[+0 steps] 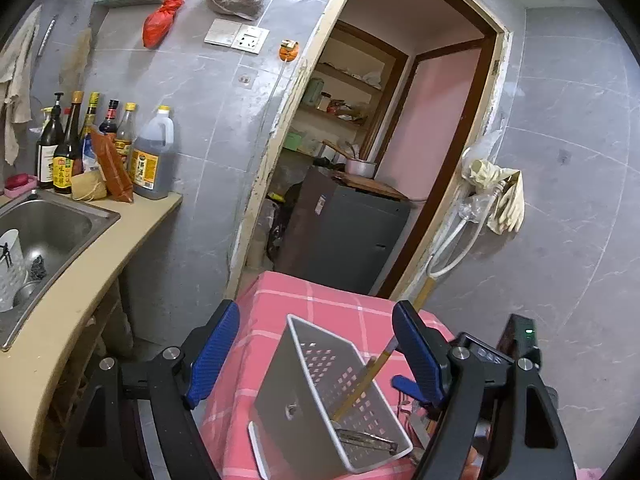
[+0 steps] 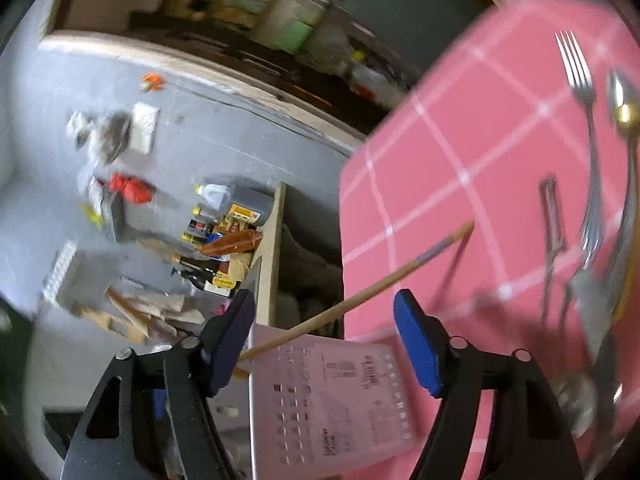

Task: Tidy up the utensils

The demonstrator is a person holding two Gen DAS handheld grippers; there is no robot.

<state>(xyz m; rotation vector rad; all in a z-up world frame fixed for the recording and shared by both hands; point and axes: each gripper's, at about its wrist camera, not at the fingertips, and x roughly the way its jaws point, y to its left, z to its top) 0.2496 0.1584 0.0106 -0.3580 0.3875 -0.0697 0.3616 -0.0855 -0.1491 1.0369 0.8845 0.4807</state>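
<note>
The white perforated utensil holder [image 1: 320, 396] is lying tipped on its side on the pink checked cloth [image 1: 280, 320] of the table, close to the table's near edge, with its open mouth facing up and to your right in the left wrist view. A wooden chopstick [image 1: 366, 380] is leaning out of it, and a metal utensil [image 1: 366, 438] is lying across its lower inside wall. You are holding your left tool [image 1: 316, 350] around the holder with its blue pads spread wide, released and gripping nothing, the holder sitting between them without either pad pressing on it. Your right tool [image 2: 324, 340] is also standing released, its pads apart on either side of the holder's perforated wall [image 2: 332, 396], with the chopstick [image 2: 360, 294] sticking out past the left pad; this view is blurred. Further along the cloth toward the table's right edge, a fork [image 2: 586, 140] and a spoon [image 2: 624, 120] are lying side by side, with a pair of metal tongs [image 2: 554, 232] just beside them. Beyond the table's left edge a counter [image 1: 100, 252] is carrying a sink [image 1: 44, 224] and sauce bottles [image 1: 100, 140].
</note>
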